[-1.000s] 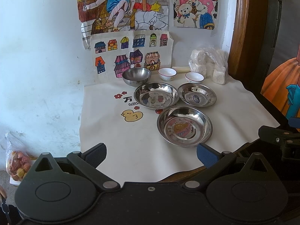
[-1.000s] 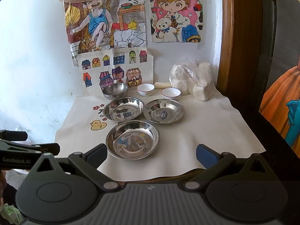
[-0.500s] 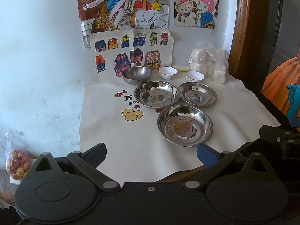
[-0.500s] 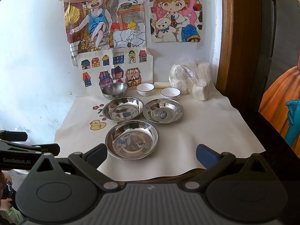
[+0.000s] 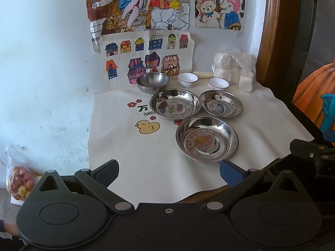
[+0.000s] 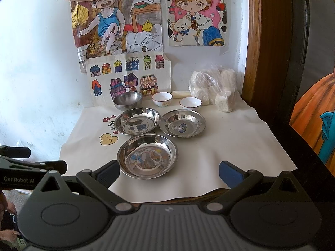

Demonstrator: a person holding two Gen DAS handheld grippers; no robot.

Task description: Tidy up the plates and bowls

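- Both grippers sit low at the bottom of their frames, near the front edge of the table, and neither is touching any dish.
- The left gripper point(image 5: 169, 170) has its fingers spread wide with nothing between them. The right gripper point(image 6: 169, 172) is the same: wide apart, holding nothing.
- The table wears a white cloth point(image 5: 134, 156) with a yellow duck print point(image 5: 146, 127) left of center in the left wrist view.
- The nearest steel plate point(image 6: 147, 156) sits center frame in the right wrist view, just above that gripper's left finger. In the left view it sits right of center, just above the blue pad of the right-hand finger.
- Behind it are two more steel plates: the left steel plate point(image 6: 137, 120) and the right steel plate point(image 6: 182, 123), side by side, rims almost touching.
- Further back, near the wall, there's a deeper steel bowl point(image 6: 128, 100) on the left, then two small white bowls: the first white bowl point(image 6: 162, 99) and the second white bowl point(image 6: 190, 103) to its right.
- A clear plastic bag of white lumps point(image 6: 213, 89) sits in the back right corner of the table, by the wooden frame.
- Kids' colored drawings point(image 6: 127, 77) are stuck on the wall above the dishes.
- In the left wrist view, lower left of the frame, a bag of reddish-yellow stuff point(image 5: 18, 184) lies down off the table.
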